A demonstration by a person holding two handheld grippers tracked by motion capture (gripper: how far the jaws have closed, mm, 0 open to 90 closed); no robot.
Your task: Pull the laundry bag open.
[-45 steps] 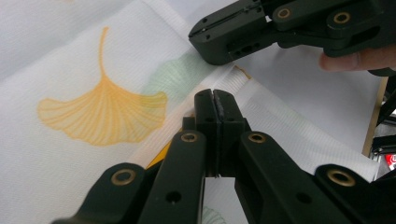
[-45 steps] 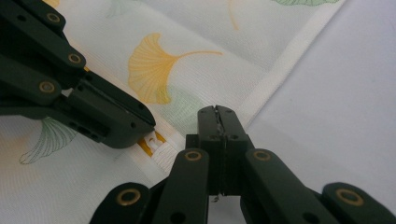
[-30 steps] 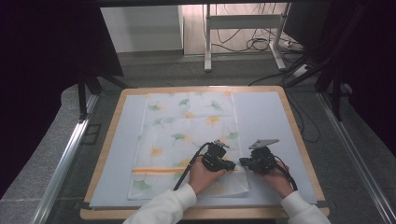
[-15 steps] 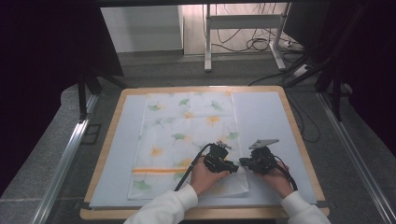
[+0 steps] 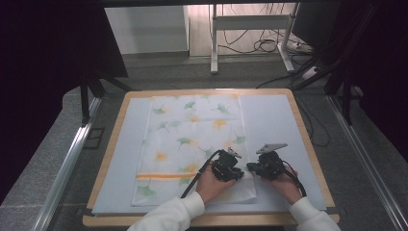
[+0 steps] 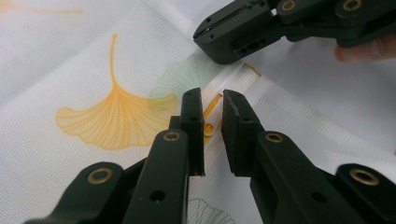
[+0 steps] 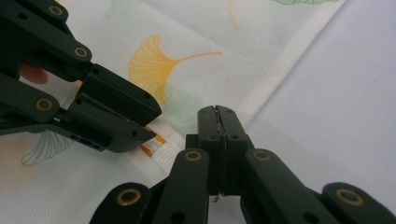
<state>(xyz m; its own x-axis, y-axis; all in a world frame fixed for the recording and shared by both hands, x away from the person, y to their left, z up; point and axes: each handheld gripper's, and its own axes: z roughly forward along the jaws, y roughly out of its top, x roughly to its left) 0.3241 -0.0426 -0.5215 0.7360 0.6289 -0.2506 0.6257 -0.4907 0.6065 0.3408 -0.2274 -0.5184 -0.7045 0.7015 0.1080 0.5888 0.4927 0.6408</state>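
A white cloth printed with green and orange ginkgo leaves lies flat on the pale mat. Both grippers meet at its near right corner, tips facing each other. My left gripper is over the cloth with its jaws a narrow gap apart, and an orange stripe shows through the gap. My right gripper is shut, its tips at the hemmed edge of the cloth. I see no fabric between its jaws. In the right gripper view the left gripper comes in from the left.
The mat lies on a table with a wooden rim. An orange stripe crosses the cloth near its front end. Bare mat runs along the cloth's right and left sides. Beyond the table are a metal frame and floor cables.
The left gripper has crept slightly toward the near right, closer to the right gripper. The right gripper and the cloth have hardly moved.
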